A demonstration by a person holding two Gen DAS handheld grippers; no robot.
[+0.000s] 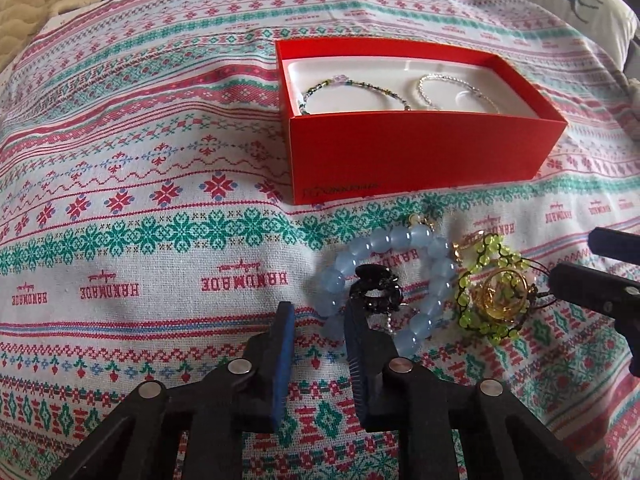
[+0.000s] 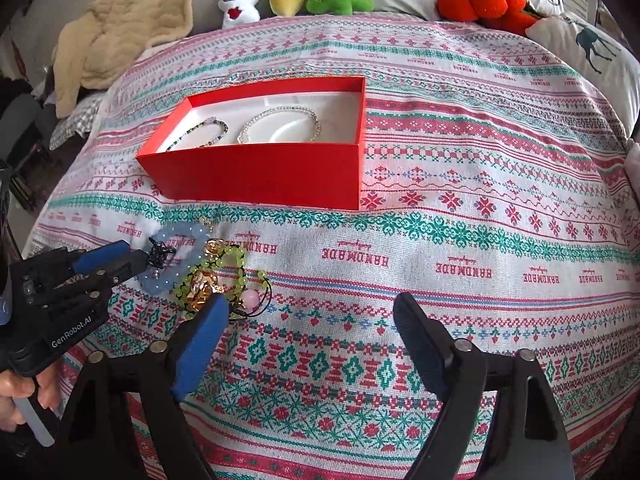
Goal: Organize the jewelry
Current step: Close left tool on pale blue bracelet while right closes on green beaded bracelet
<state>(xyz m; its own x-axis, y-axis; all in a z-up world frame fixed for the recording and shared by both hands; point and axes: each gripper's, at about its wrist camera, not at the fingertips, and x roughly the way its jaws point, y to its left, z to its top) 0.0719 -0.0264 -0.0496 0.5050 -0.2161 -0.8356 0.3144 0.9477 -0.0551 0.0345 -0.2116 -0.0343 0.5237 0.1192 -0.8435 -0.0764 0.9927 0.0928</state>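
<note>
The left gripper (image 1: 320, 312), jaws parted, is reaching at the black clip (image 1: 376, 290) lying on the blue bead bracelet (image 1: 394, 280) near the red box (image 1: 424, 152), and should straddle only the clip, while the right gripper (image 2: 312, 320) is hanging wide apart, holding nothing.

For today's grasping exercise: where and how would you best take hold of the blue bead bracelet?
Probably grip the blue bead bracelet at its far arc, nearest the red box, coming from above: it lies flat, with the black clip and green beads crowding its other sides.
</note>
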